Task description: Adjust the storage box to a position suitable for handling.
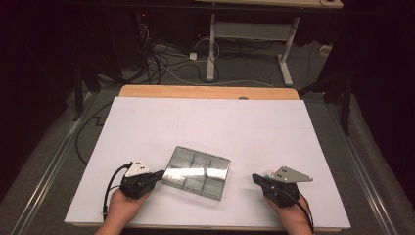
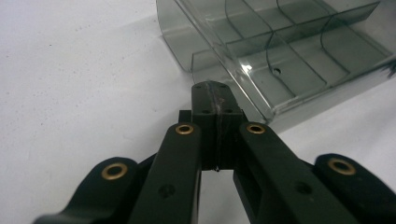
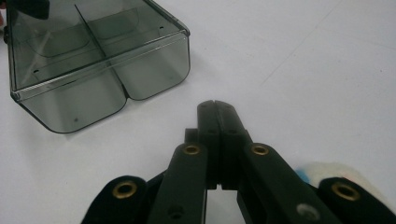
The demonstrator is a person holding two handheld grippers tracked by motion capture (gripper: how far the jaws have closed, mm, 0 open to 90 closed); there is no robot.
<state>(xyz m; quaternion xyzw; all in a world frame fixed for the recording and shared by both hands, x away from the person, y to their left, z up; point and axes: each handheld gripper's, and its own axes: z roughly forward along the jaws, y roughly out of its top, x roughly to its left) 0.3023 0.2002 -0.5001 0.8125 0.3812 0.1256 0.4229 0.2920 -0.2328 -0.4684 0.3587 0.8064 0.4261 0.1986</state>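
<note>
Smoky clear plastic forms the compartment box (image 1: 196, 172), which is set at an angle low in the middle of the high view on the white table (image 1: 147, 122). The left gripper (image 1: 159, 175) is held pinched together at the box's left edge, seemingly to nudge or steady it. The right gripper (image 1: 255, 178), likewise closed on nothing, is kept apart at lower right.

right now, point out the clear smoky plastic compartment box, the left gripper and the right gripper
clear smoky plastic compartment box (image 1: 196, 172), high view, on its glossy top
left gripper (image 1: 160, 173), high view, at its closed tips by the box's left edge
right gripper (image 3: 215, 103), right gripper view, at its closed tips, apart from the box
</note>
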